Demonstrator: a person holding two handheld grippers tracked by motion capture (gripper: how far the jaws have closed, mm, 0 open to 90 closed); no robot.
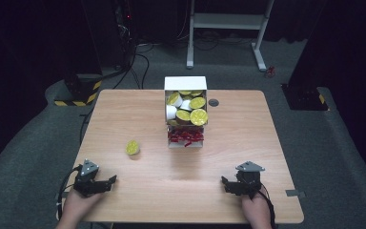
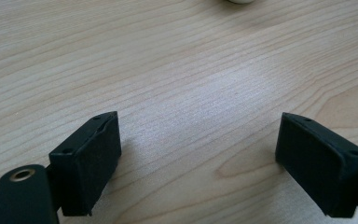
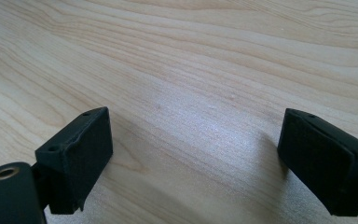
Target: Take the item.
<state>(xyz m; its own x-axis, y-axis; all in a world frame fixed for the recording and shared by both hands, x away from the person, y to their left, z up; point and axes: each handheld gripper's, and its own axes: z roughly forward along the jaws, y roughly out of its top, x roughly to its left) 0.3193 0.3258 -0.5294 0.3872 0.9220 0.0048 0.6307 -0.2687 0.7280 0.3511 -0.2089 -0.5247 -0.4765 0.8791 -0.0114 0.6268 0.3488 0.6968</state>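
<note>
A white box stands at the far middle of the wooden table, holding several small white cups with yellow-green lids. One such cup lies alone on the table left of the box; its pale edge peeks in at the top of the left gripper view. My left gripper rests near the front left edge, jaws wide apart over bare wood. My right gripper rests near the front right, open with only wood between its pads.
A red-and-white packet sits just in front of the box. A dark round cable hole lies right of the box. Beyond the table are a white desk frame and black-yellow striped bases.
</note>
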